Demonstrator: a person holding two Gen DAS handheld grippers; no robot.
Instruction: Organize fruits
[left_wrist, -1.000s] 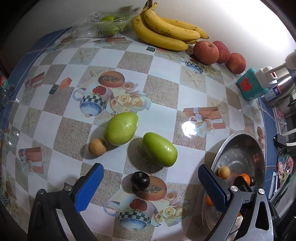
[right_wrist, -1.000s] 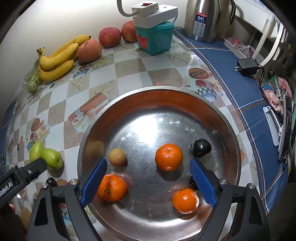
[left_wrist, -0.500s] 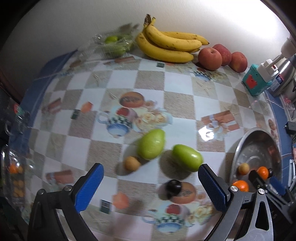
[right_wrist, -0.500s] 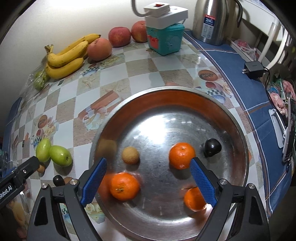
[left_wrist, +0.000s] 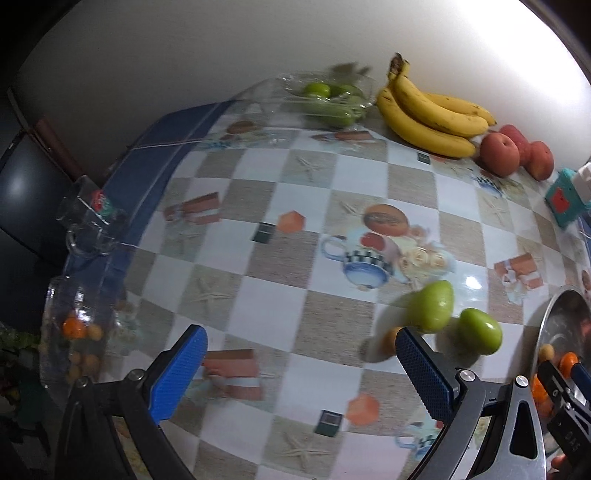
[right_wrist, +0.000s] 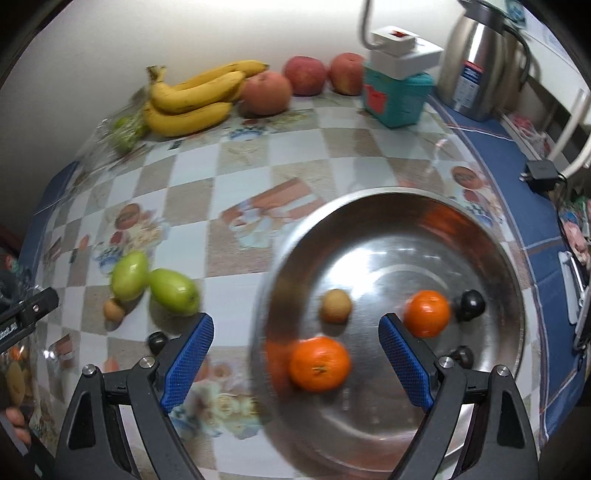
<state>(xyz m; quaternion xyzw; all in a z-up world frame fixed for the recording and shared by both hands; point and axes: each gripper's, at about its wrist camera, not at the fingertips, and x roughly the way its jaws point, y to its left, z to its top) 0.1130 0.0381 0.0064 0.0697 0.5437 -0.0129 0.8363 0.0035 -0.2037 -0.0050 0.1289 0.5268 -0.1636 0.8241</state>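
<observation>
Light from above glared off the counter (left_wrist: 472, 282); both fisheye views were motion-blurred, bowed, and dark-cornered.

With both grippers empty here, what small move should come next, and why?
Probably bring the left gripper back toward the two green fruits on the tablecloth. Its fingers stand open over bare cloth, while those fruits lie outside the metal bowl, which already holds oranges.
</observation>
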